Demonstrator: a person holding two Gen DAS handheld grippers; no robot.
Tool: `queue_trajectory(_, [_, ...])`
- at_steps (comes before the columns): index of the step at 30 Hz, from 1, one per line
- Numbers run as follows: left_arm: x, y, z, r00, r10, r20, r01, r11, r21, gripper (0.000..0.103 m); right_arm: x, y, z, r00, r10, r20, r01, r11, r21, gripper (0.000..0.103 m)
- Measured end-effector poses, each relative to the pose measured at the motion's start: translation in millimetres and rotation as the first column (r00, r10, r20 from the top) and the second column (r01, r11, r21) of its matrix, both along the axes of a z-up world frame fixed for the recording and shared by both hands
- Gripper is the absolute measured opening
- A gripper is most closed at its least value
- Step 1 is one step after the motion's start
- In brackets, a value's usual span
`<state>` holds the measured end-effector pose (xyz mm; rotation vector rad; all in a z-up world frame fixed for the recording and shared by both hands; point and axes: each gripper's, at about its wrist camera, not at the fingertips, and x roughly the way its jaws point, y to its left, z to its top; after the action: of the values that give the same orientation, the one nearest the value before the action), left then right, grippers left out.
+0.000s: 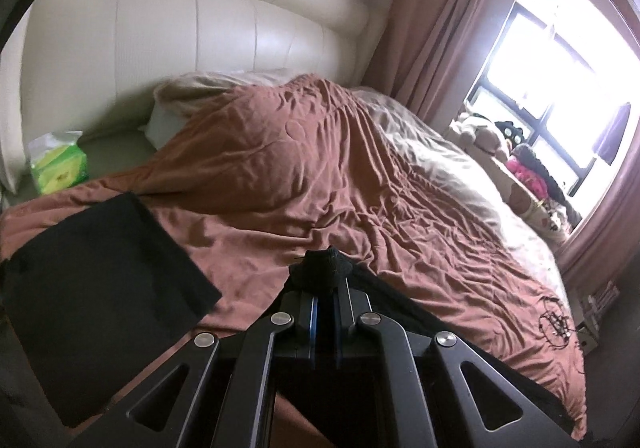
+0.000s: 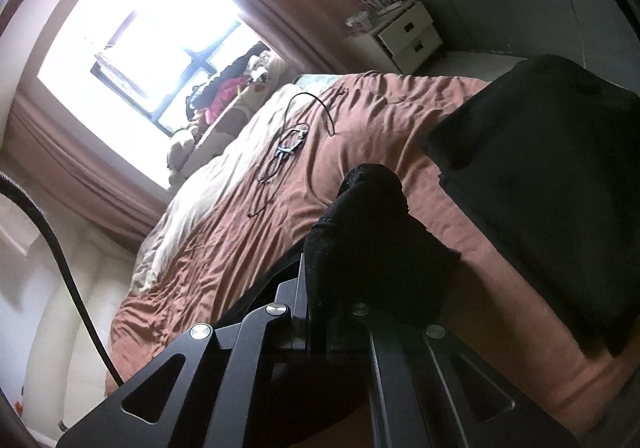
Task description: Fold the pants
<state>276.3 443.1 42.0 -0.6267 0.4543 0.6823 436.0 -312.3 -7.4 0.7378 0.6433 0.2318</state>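
I've got both grippers clamped on the black pants [image 2: 372, 232] — left gripper [image 1: 322, 280], right gripper [image 2: 340, 288]. Soft, limp, light knit — pinch edges and corners, it'll sag.

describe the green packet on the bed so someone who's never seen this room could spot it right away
Start at the big cream padded headboard in the left wrist view and drop to the bare strip of mattress in front of it, beyond the brown quilt. The tissue pack sits there, near a white pillow. It is the only bright green and yellow thing on the bed.
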Motion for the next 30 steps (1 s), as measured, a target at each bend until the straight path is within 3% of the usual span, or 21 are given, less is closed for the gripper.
queue_trajectory(10, [81,28,-43,0.996,-0.004,-0.089,-0.001,0.999,-0.052,0.006,65,30,-16,0.992,-0.049,-0.115,0.051,0.999,0.009,0.001])
queue_trajectory(22, [171,63,-110,0.978,-0.023,-0.208,0.002,0.995,-0.101,0.006,140,68,-26,0.990,-0.040,-0.132,0.028,0.995,-0.094,0.001])
queue_trajectory(30, [217,83,-152,0.961,-0.019,-0.278,-0.019,0.991,-0.133,0.006,186,88,-49,0.982,-0.036,-0.183,0.008,0.989,-0.147,0.001])
